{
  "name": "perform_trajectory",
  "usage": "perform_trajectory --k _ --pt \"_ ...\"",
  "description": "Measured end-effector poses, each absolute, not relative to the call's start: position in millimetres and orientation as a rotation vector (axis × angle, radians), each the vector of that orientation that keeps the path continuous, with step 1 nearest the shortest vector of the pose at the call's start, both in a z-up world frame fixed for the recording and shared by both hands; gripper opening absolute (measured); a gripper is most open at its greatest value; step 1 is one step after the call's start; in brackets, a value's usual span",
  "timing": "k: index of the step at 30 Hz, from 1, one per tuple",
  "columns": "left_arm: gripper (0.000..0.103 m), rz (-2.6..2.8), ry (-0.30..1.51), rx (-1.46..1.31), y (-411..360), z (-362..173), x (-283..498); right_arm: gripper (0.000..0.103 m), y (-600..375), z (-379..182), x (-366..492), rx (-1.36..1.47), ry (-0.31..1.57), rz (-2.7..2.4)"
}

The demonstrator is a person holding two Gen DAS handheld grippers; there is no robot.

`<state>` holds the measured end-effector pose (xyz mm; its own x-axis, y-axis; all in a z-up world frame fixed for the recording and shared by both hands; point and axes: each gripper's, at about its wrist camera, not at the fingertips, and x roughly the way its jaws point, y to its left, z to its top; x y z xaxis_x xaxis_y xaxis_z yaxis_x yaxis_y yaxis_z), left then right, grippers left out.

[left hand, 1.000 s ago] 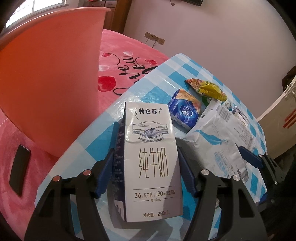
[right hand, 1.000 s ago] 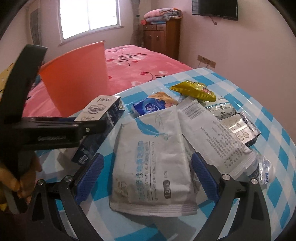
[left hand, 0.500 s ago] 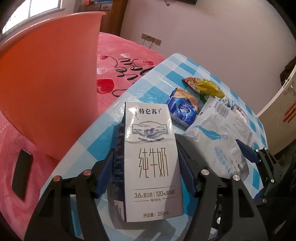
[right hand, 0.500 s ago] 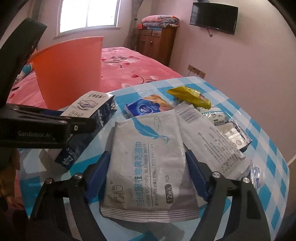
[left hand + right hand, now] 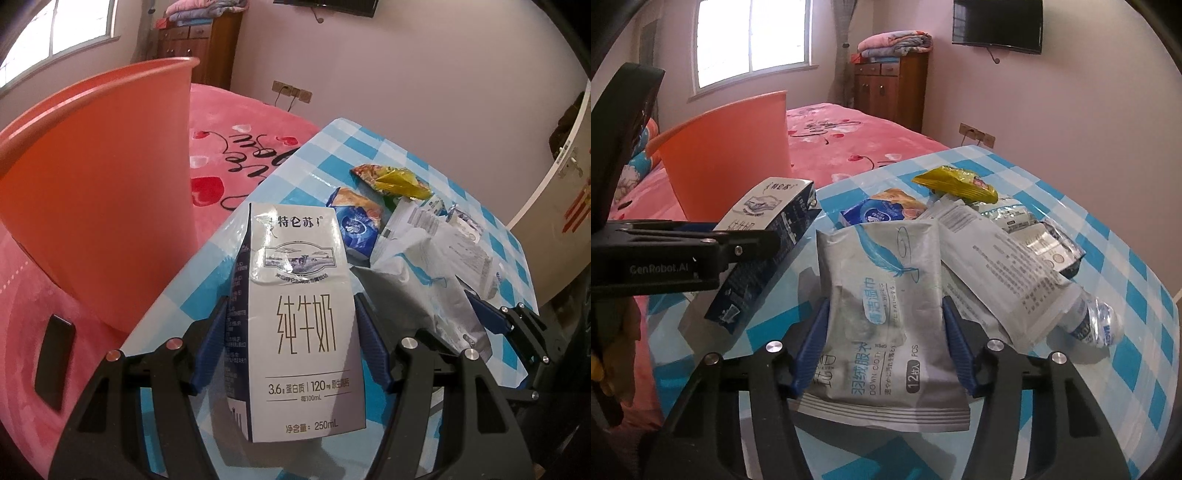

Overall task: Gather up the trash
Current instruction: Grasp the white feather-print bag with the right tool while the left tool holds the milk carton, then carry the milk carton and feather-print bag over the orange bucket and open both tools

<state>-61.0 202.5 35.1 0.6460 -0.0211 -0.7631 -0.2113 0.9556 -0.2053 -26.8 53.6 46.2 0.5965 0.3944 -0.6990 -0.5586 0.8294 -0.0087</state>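
Note:
My left gripper (image 5: 290, 332) is shut on a white milk carton (image 5: 299, 314) and holds it tilted above the blue checked table (image 5: 354, 147); the carton also shows in the right wrist view (image 5: 768, 229). My right gripper (image 5: 884, 339) is shut on a grey wet-wipes pack (image 5: 882, 295), its pads pressing both sides, and the pack looks lifted at the near end. An orange bin (image 5: 96, 206) stands on the bed to the left, close to the carton.
More trash lies on the table: a blue tissue pack (image 5: 882, 210), a yellow snack wrapper (image 5: 956, 184), a second grey pouch (image 5: 997, 266), a clear plastic bottle (image 5: 1089, 321) and small wrappers (image 5: 1045, 236). A black phone (image 5: 53, 354) lies on the pink bed.
My right gripper's fingers have closed in onto the wet-wipes pack and it has come up. My left gripper has raised the milk carton, so the bin's rim sits lower in view.

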Motion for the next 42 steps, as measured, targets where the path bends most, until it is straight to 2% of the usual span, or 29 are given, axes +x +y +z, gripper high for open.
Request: perform_trajectory --k 26,42 --pt "0.066 0.007 0.683 -0.307 217 101 -91 0.059 39 117 -26 -0.002 0.743 0.596" --pt "0.066 0.208 0.534 -0.306 306 150 -97 0.059 138 179 18 0.023 0.705 0.825"
